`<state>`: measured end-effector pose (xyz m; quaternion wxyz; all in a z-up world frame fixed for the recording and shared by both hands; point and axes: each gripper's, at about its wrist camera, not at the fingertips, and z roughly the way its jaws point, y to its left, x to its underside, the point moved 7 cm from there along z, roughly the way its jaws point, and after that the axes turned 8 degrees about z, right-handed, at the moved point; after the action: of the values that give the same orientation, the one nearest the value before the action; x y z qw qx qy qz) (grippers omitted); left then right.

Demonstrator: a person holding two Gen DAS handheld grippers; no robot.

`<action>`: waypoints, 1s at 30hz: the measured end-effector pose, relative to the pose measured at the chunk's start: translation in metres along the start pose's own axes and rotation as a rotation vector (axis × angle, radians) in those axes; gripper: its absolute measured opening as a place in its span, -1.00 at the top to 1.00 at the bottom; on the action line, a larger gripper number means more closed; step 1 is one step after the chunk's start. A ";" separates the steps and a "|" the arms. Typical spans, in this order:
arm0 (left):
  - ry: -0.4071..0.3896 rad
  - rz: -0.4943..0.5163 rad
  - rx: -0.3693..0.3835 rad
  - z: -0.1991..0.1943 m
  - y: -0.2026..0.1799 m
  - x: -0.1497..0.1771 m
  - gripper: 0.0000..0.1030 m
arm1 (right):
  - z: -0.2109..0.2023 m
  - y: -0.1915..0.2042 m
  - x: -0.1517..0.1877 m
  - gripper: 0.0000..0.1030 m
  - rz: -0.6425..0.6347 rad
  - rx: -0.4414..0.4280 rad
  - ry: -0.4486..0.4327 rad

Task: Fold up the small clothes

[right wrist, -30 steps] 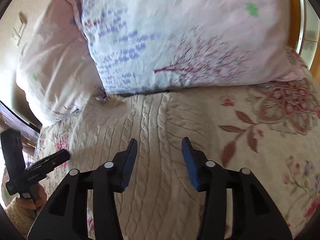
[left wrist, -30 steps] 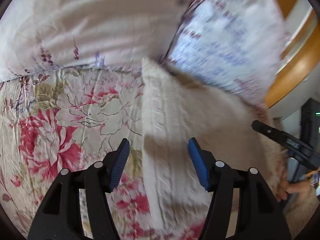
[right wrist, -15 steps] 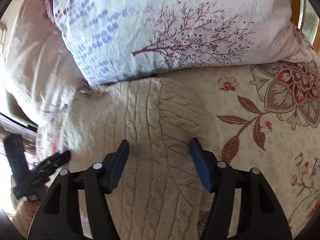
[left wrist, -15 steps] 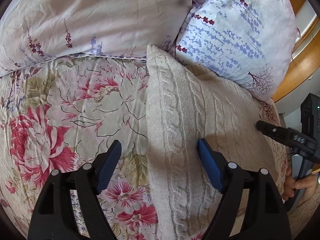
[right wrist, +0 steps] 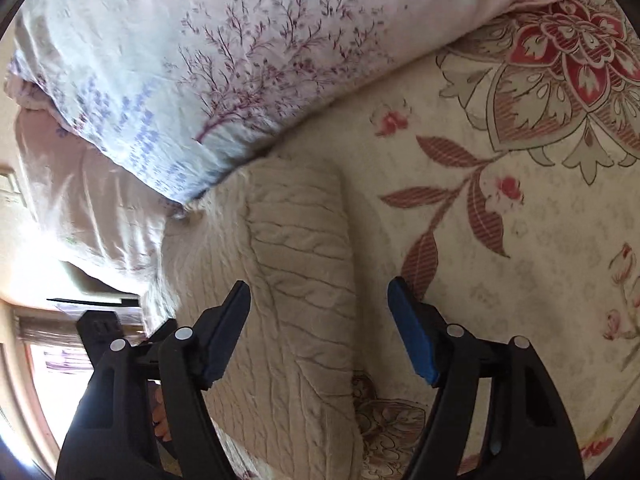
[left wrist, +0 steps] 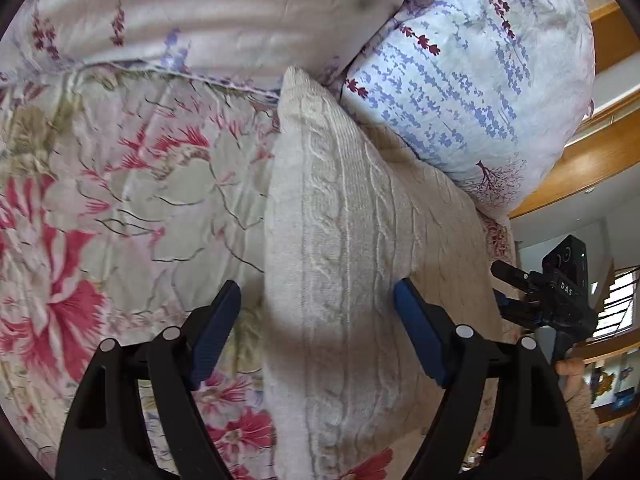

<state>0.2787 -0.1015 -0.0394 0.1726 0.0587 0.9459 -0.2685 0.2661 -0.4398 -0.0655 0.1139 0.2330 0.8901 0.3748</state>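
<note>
Item: floral bedspread [left wrist: 120,208]. Covers the bed; serves as the folding surface on the left of the left wrist view.

Item: left gripper [left wrist: 318,300]. Released, jaws spread wide, straddling the left folded edge of the sweater without pinching it.

Item: cream cable-knit sweater [left wrist: 344,264]. Lies on the bedspread, partly folded into a long band, its far end touching the pillows. The left edge stands up as a rounded ridge.

Item: blue-sprigged pillow [left wrist: 480,88]. Rests against the sweater's far end, beside a pale pink pillow [left wrist: 200,12].

Item: right gripper [right wrist: 318,300]. Also released, jaws apart, over the sweater's right edge, where a folded layer [right wrist: 296,240] sits on top.

Handling note, as judgement: the step appears to be taking both long edges for the next fold. Each claw should come down so one finger slides under the doubled edge and closes on all layers, at matching points along the band. Lift evenly and draw slightly away from the pillows, or the far end may catch and skew the fold.
</note>
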 end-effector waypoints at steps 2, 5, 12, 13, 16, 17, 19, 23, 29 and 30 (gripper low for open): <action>0.002 -0.015 0.026 0.003 -0.002 0.001 -0.51 | -0.002 -0.002 -0.001 -0.42 0.016 -0.024 0.006; 0.000 -0.034 0.059 0.008 -0.007 0.004 -0.44 | -0.002 -0.003 0.002 -0.41 0.010 -0.067 0.040; -0.005 -0.027 0.059 0.016 -0.013 0.004 -0.42 | 0.017 0.013 0.017 -0.41 -0.050 -0.128 0.110; -0.006 -0.025 0.057 0.017 -0.015 0.004 -0.42 | 0.020 0.016 0.020 -0.41 -0.062 -0.137 0.119; -0.008 -0.018 0.050 0.021 -0.019 0.003 -0.42 | 0.024 0.021 0.025 -0.41 -0.085 -0.151 0.131; -0.008 -0.014 0.046 0.023 -0.020 0.003 -0.42 | 0.026 0.023 0.027 -0.40 -0.089 -0.160 0.138; -0.008 -0.003 0.037 0.028 -0.027 0.001 -0.42 | 0.027 0.026 0.029 -0.37 -0.113 -0.153 0.134; -0.012 0.015 0.011 0.025 -0.030 0.004 -0.44 | 0.034 0.035 0.032 -0.36 -0.147 -0.105 0.121; -0.016 0.003 0.004 0.027 -0.035 0.003 -0.37 | 0.042 0.037 0.037 0.09 -0.094 -0.159 0.158; -0.019 -0.001 0.009 0.026 -0.035 0.003 -0.31 | 0.046 0.036 0.040 0.09 -0.080 -0.169 0.166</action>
<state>0.2760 -0.1447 -0.0441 0.1810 0.0565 0.9430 -0.2735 0.2608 -0.3696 -0.0727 0.0740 0.1551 0.8703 0.4616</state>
